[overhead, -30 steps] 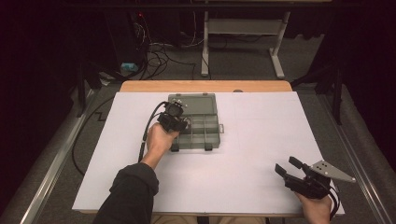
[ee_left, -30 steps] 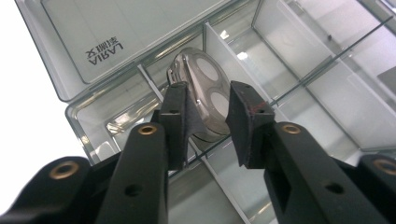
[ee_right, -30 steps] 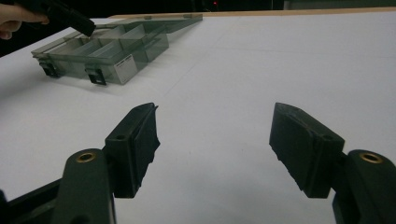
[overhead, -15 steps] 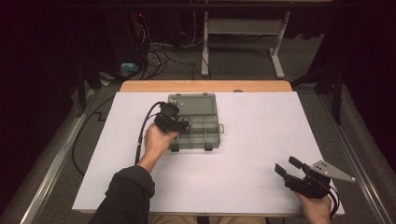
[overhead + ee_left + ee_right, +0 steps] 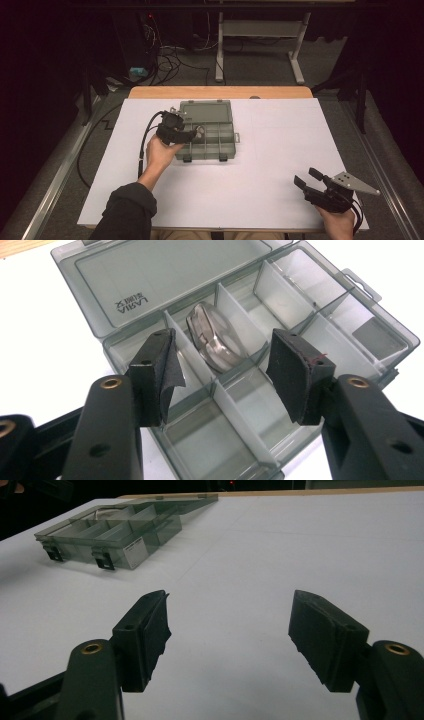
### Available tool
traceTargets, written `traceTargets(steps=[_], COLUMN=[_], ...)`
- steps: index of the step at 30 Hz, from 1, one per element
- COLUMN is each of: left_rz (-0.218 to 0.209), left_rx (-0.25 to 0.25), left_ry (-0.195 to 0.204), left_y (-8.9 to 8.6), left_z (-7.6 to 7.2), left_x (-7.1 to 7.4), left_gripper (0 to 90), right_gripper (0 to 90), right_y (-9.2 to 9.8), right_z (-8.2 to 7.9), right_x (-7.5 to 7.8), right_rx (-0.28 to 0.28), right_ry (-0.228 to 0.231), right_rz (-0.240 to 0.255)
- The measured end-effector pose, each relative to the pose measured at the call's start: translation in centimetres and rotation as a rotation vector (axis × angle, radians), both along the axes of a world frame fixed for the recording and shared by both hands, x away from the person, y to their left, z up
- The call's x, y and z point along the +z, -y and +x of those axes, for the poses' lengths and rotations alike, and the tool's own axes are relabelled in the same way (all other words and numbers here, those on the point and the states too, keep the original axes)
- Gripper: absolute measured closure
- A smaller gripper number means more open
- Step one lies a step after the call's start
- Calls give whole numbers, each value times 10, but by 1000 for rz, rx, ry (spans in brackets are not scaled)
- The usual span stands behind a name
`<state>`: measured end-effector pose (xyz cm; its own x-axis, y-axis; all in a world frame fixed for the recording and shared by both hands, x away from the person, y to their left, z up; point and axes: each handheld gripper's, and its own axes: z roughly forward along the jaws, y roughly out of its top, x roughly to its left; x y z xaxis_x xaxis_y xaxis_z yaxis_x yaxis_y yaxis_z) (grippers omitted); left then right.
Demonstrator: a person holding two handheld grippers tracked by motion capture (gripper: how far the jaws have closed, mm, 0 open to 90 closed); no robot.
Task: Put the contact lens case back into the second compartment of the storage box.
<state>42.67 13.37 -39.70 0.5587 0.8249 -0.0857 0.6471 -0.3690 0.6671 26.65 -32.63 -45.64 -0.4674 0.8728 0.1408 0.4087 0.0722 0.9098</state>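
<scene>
A smoky grey compartment box (image 5: 220,145) lies open on the white table, its lid flat behind it. A silvery ring-shaped piece (image 5: 212,337) leans in a back-row compartment of the box (image 5: 320,310). My left gripper (image 5: 222,372) hovers just above that compartment at the box's left end (image 5: 192,134). Its jaws have just been opening, the pads (image 5: 295,372) touch nothing, and the ring lies free beyond the gap. My right gripper (image 5: 306,176) rests open near the table's front right, and nothing lies between its jaws (image 5: 230,630).
The white sheet (image 5: 280,130) covers the table, with a wooden strip (image 5: 220,92) at the far edge. In the right gripper view the box (image 5: 115,535) is far off at upper left. Cables and a desk frame (image 5: 260,45) stand on the floor beyond.
My left gripper has drawn back a little from the box, toward the lower left, with wider jaws. The right gripper has kept still.
</scene>
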Motion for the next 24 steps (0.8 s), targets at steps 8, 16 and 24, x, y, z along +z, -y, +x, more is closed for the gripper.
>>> traceTargets(steps=[8,16,24], left_rz=[-43,-45,-53], left_rx=[-1,-9,-13], left_ry=[0,7,9], left_y=[-10,-14,-19], left_z=[-8,-16,-22], left_x=[-1,-1,-2], left_gripper=[445,441,433], right_gripper=[322,322,322], right_y=[0,-1,0], right_z=[0,0,0], right_x=[0,0,0], right_rx=[-1,0,0], right_ry=[-3,-3,-3], right_rz=[0,0,-2])
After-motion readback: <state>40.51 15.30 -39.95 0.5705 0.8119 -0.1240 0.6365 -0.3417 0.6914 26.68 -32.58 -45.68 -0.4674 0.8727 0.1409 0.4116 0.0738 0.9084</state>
